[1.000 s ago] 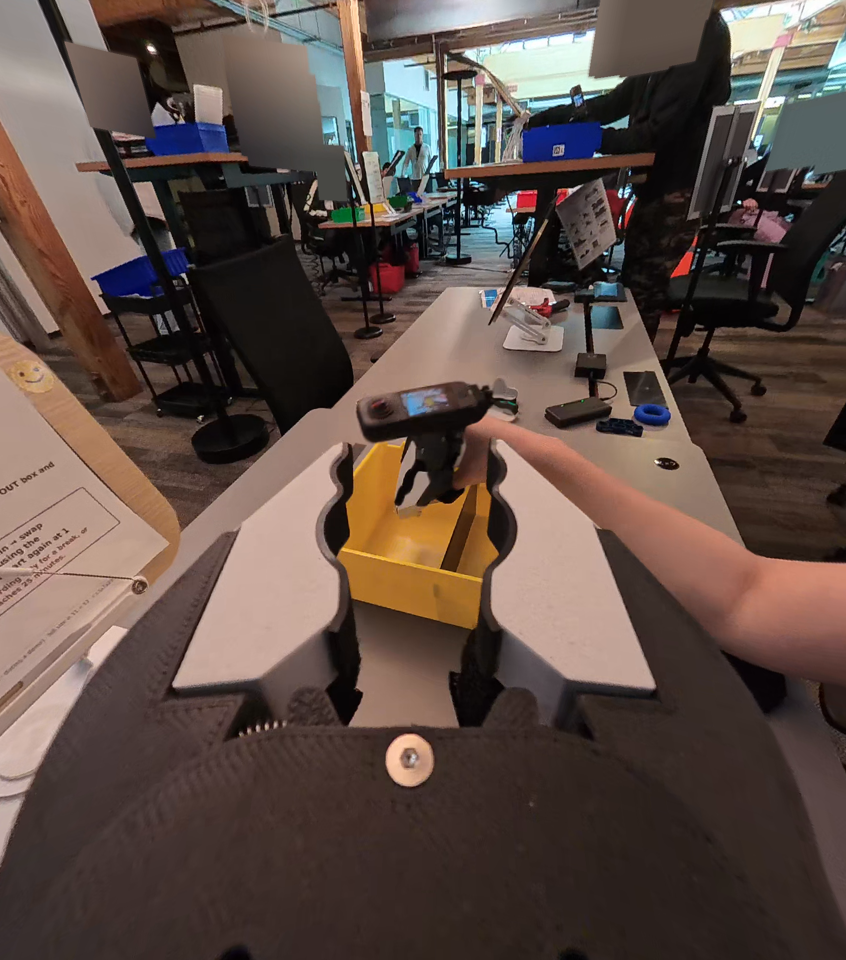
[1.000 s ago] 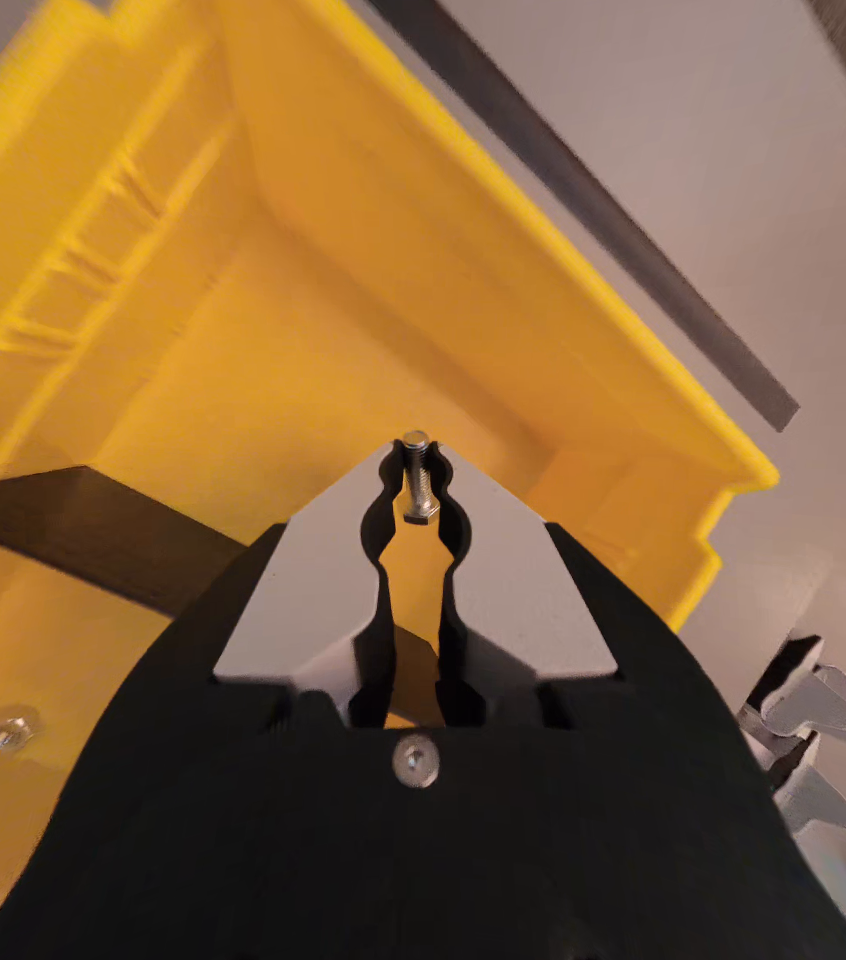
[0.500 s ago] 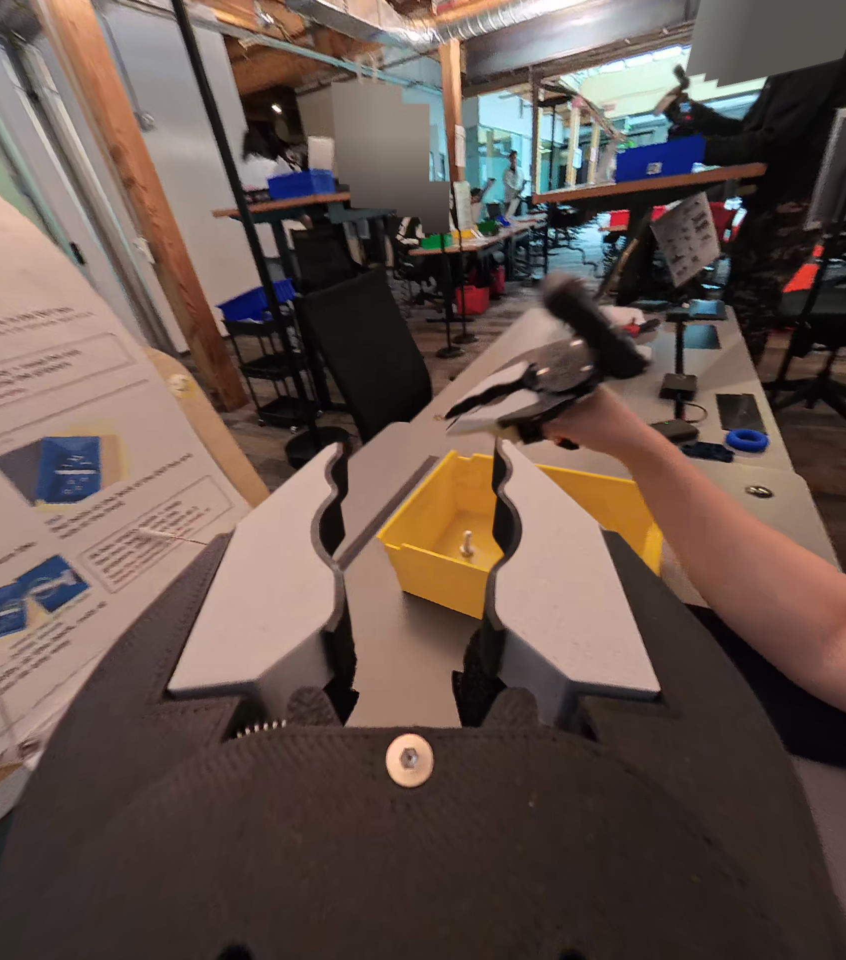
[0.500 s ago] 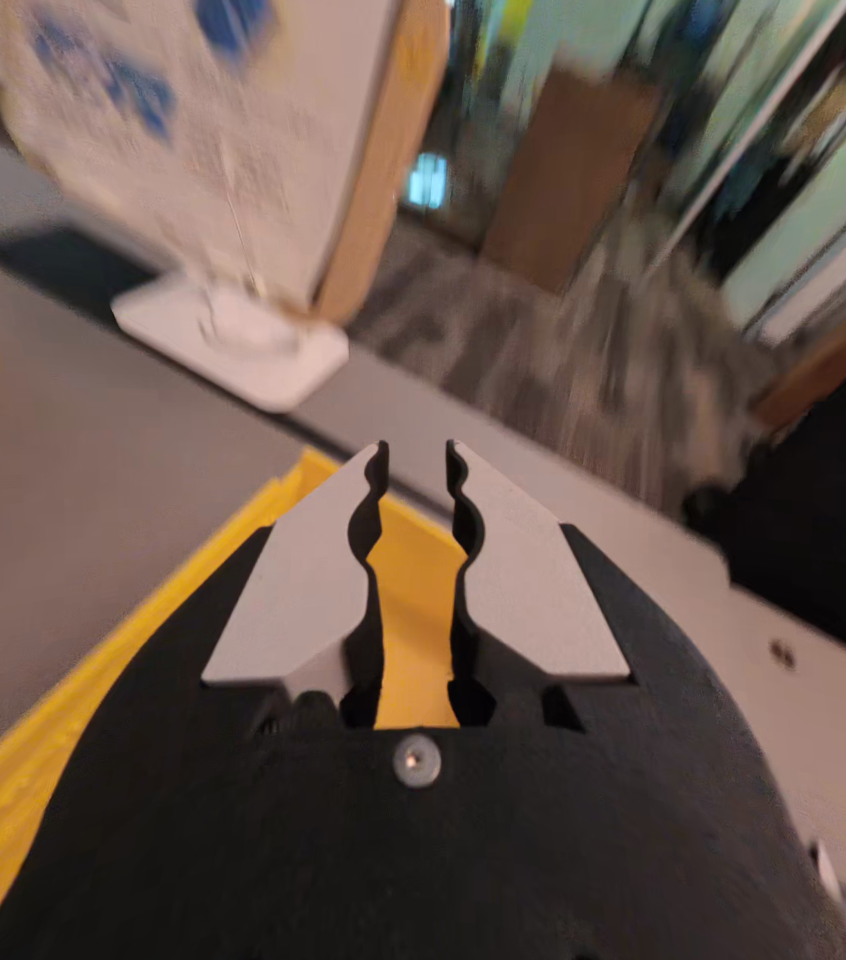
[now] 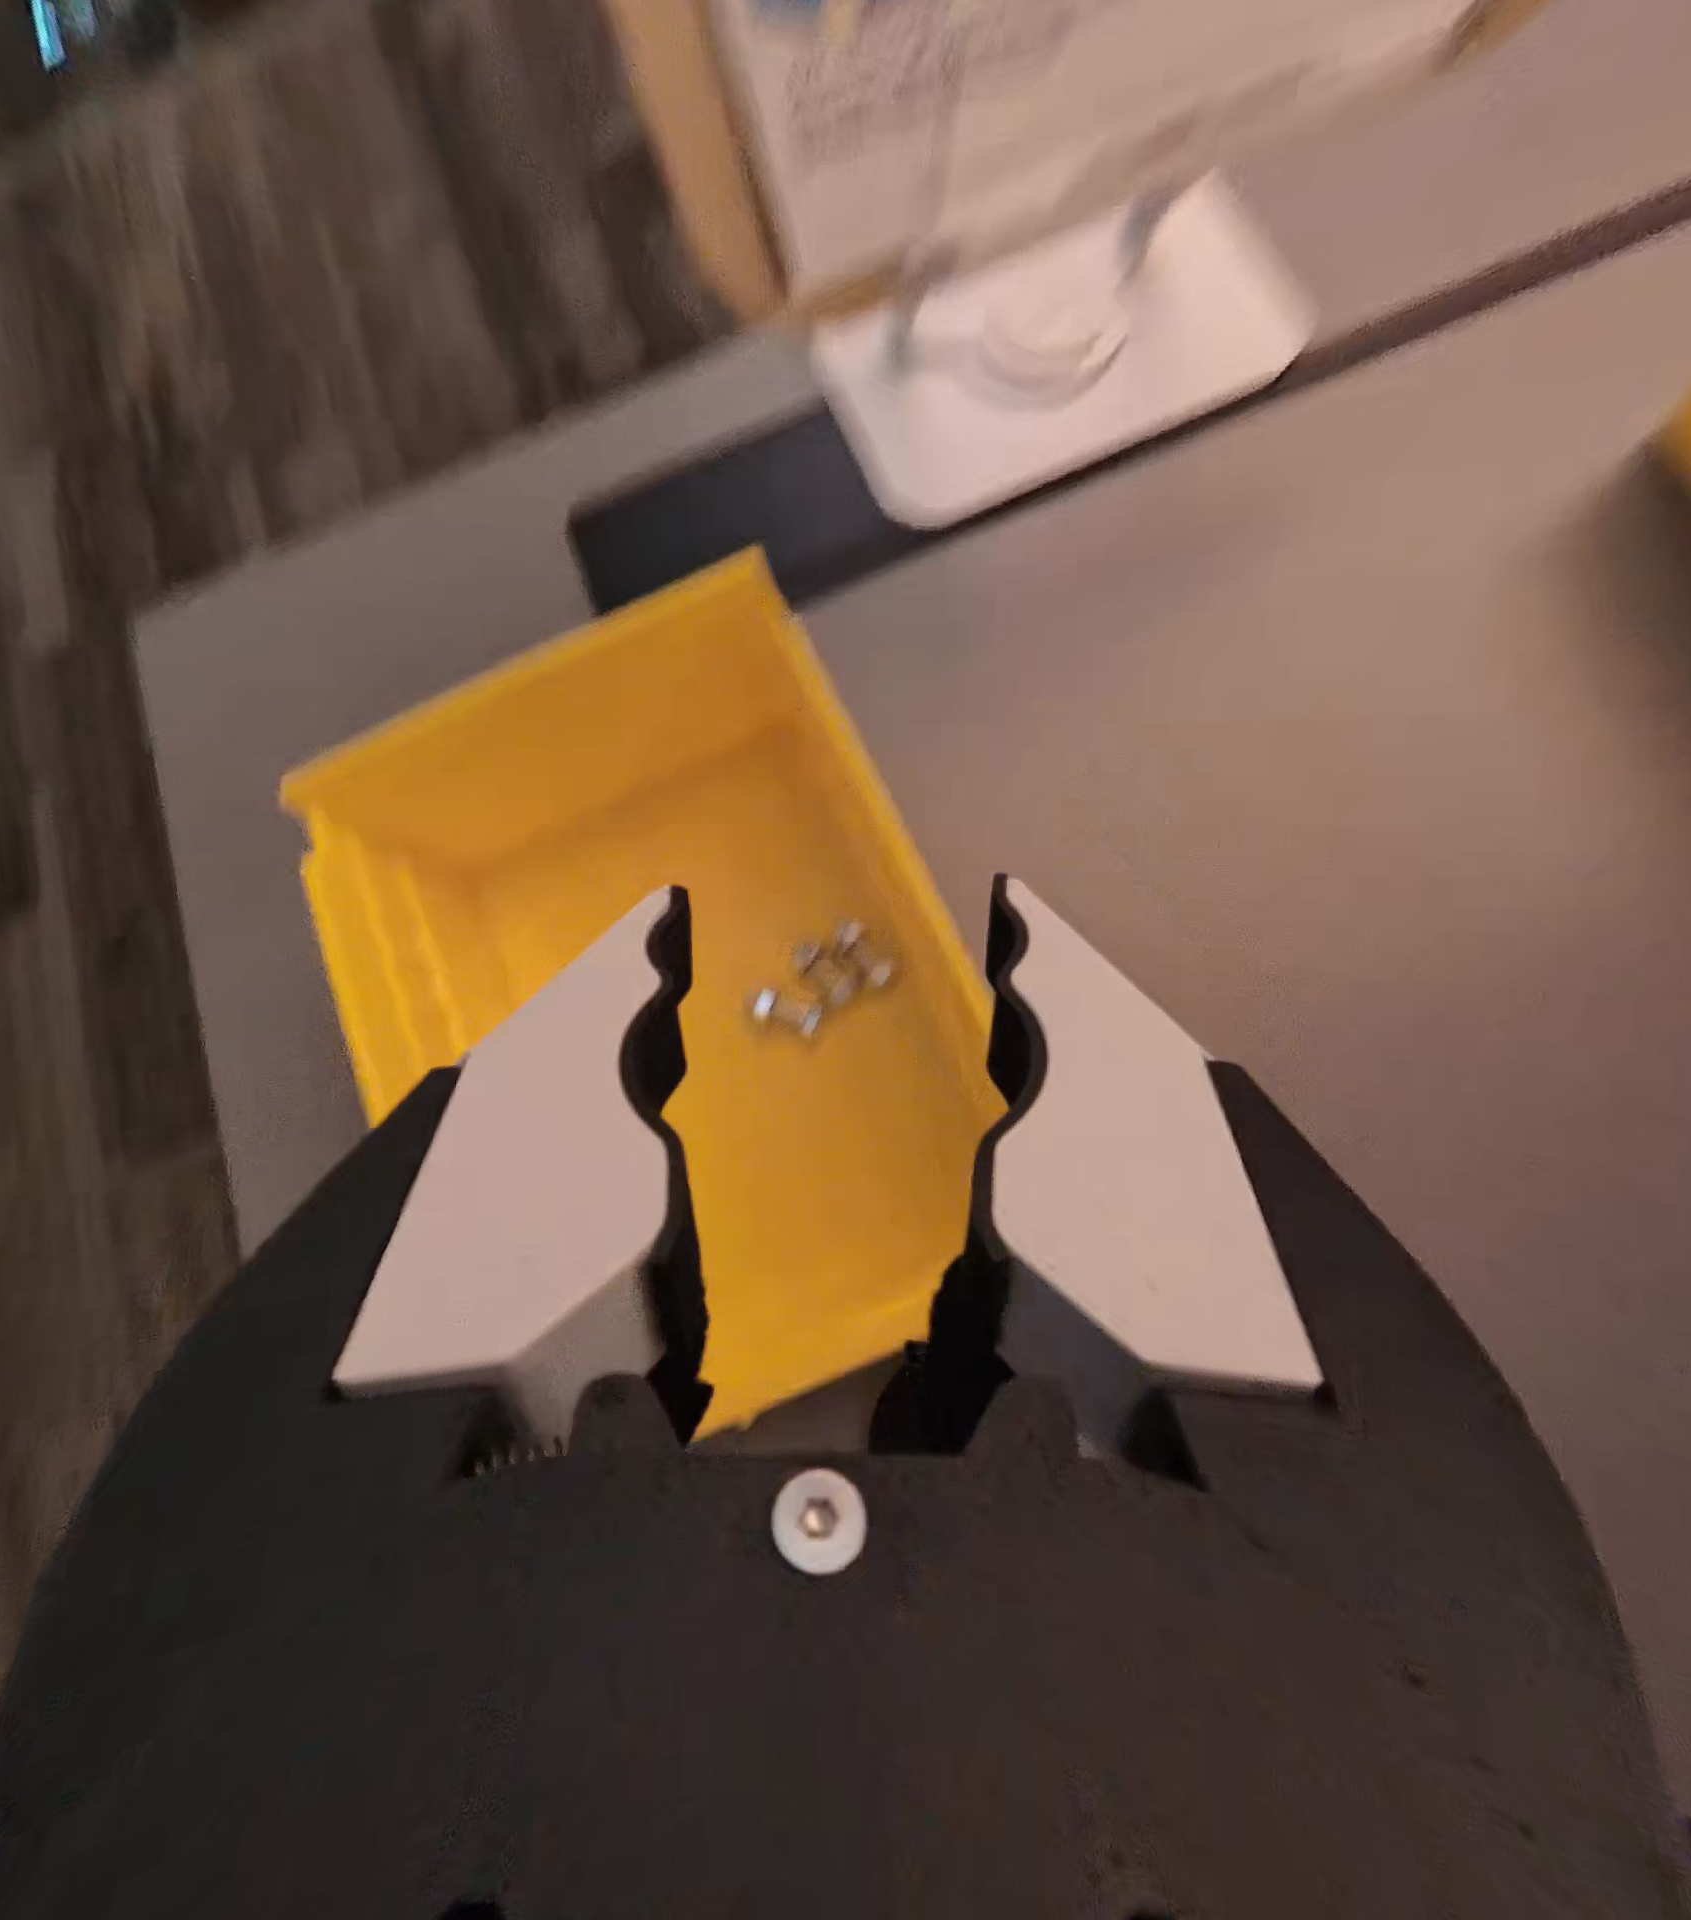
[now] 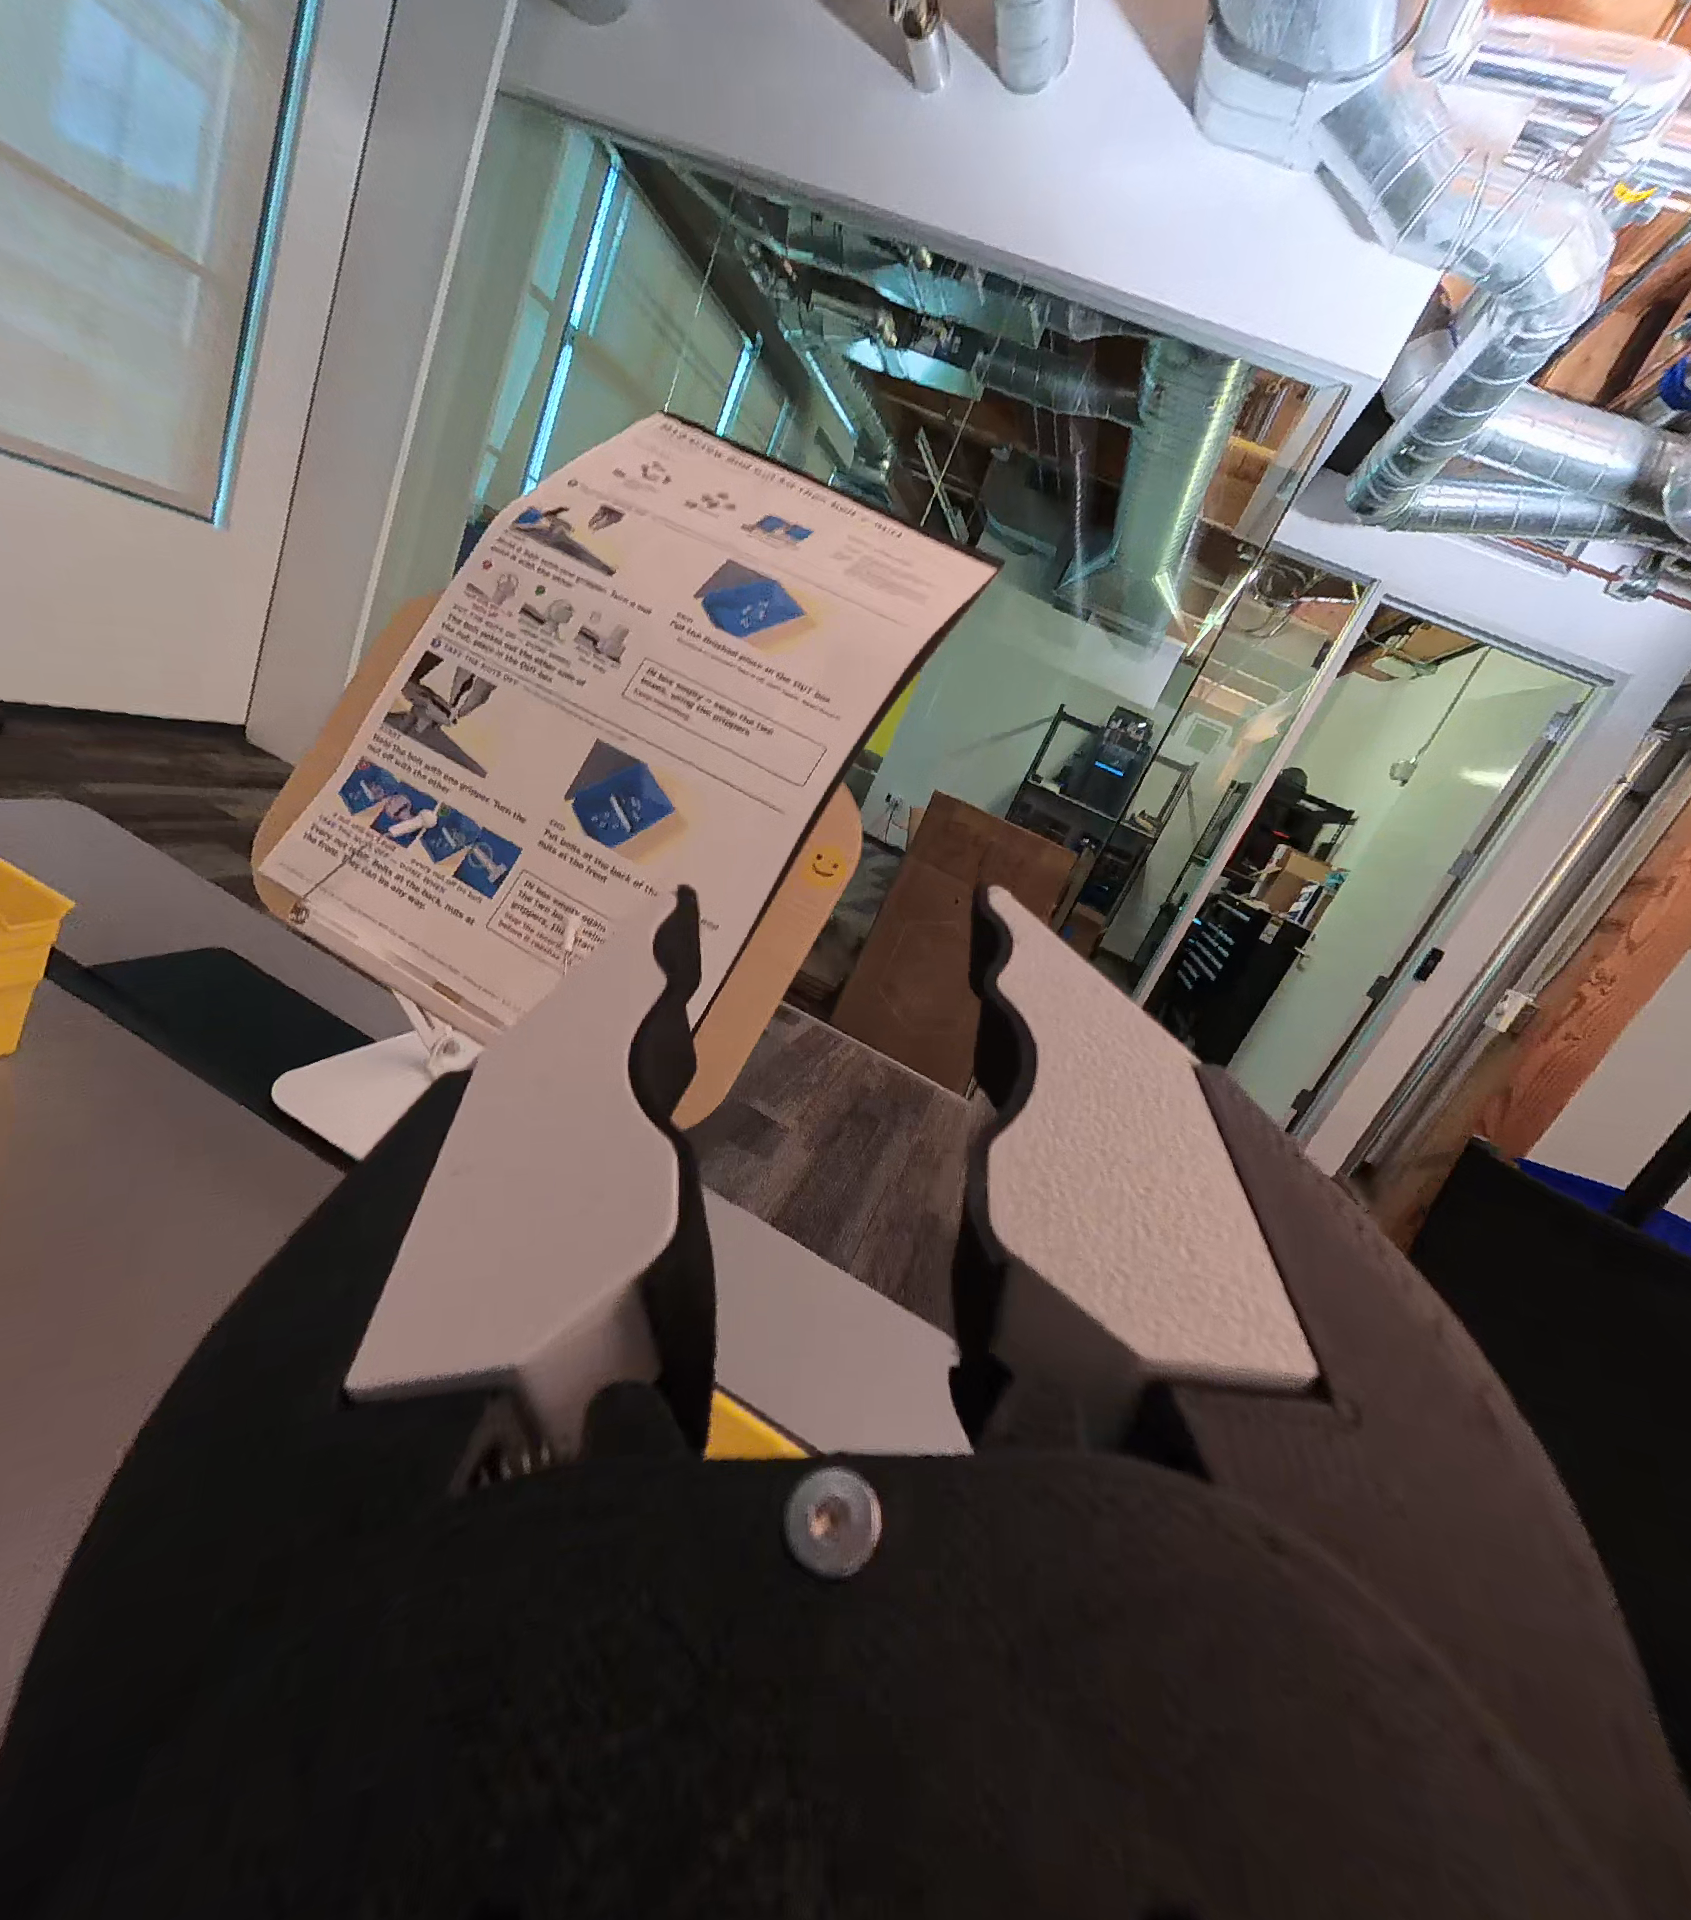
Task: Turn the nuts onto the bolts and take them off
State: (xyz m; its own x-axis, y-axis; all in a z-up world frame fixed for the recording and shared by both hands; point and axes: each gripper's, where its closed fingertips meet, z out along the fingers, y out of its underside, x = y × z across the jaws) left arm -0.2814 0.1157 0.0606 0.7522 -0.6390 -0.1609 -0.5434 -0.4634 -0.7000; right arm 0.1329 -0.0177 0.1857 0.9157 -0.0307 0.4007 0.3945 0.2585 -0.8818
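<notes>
Fingers of the left gripper [image 5: 836, 904] stand wide and empty above a yellow bin [image 5: 602, 727] holding small nuts and bolts [image 5: 820, 982]. Right gripper [image 6: 825, 904] gapes empty too, aimed away. Next: descend, pinch one piece.

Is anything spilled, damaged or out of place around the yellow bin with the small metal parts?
Nothing stands out. The small metal parts lie together on the floor of the yellow bin, none on the table. The left gripper is open above it, empty. The picture is blurred.
</notes>
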